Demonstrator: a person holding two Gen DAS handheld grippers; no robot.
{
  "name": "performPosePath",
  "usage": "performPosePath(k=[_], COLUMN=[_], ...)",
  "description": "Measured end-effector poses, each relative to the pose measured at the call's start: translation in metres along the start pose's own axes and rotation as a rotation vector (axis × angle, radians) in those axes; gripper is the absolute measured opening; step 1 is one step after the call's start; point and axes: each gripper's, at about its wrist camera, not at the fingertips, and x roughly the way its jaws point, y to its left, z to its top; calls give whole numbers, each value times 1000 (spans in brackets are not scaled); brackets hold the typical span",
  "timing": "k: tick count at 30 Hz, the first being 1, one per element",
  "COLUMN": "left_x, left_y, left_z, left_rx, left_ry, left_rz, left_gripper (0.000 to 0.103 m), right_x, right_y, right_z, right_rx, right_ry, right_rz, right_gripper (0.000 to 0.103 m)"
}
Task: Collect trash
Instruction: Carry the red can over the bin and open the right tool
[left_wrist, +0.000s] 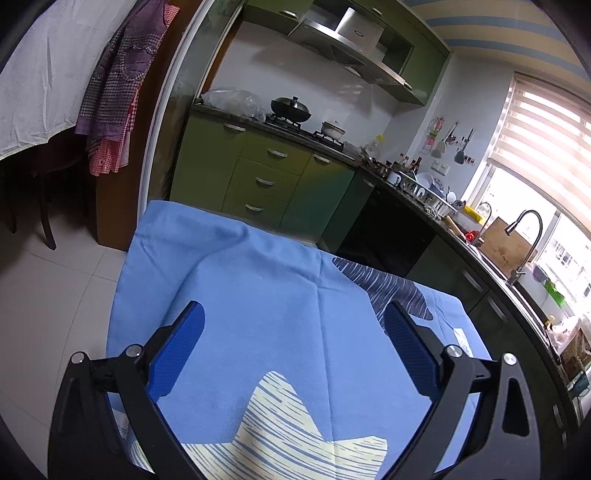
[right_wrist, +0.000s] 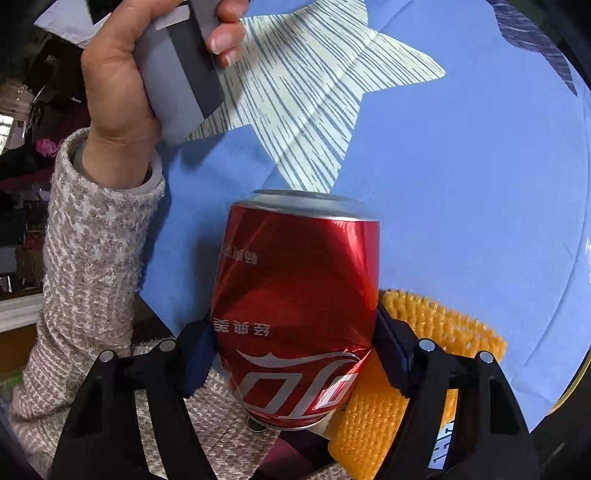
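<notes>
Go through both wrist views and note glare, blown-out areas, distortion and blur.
Left wrist view: the window is blown out white, the cabinets and counter bow with the fisheye, corners vignette black. Right wrist view: even light, the red can carries bright streaks of glare on its dented side, the tablecloth edge curves, and the hand at top left looks stretched; no motion blur.

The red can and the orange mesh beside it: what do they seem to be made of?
The red can: thin glossy metal, likely aluminium; its wall is dented and creased with sharp highlights. The orange mesh: looks like soft foam netting, matte, with an open lattice.
</notes>
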Motion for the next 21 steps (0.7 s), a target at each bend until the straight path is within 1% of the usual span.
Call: performPosePath(k=[3, 4, 6, 13, 17, 19, 21], left_x=[2, 2, 2, 4, 5, 6, 8], left_y=[-2, -2, -4, -6, -10, -14, -16], left_z=[-1, -2, -2, -4, -6, -7, -8], left_rx=[10, 13, 20, 30, 50, 64, 75], left_ry=[6, 7, 8, 17, 24, 29, 34], left_rz=[1, 2, 5, 5, 6, 7, 5], left_gripper=[93, 93, 93, 93, 93, 93, 93], right_x=[-6, -6, -15, -60, -93, -109, -126], right_y=[-1, 8, 6, -14, -42, -65, -98], right_z=[-5, -12, -17, -35, -53, -60, -75], right_rx=[-4, -3, 0, 39, 104, 146, 217], right_ry=[-10, -15, -31, -113, -184, -213, -252], right_rz=[10, 13, 23, 51, 37, 24, 4], right_gripper=[74, 74, 74, 74, 74, 74, 74])
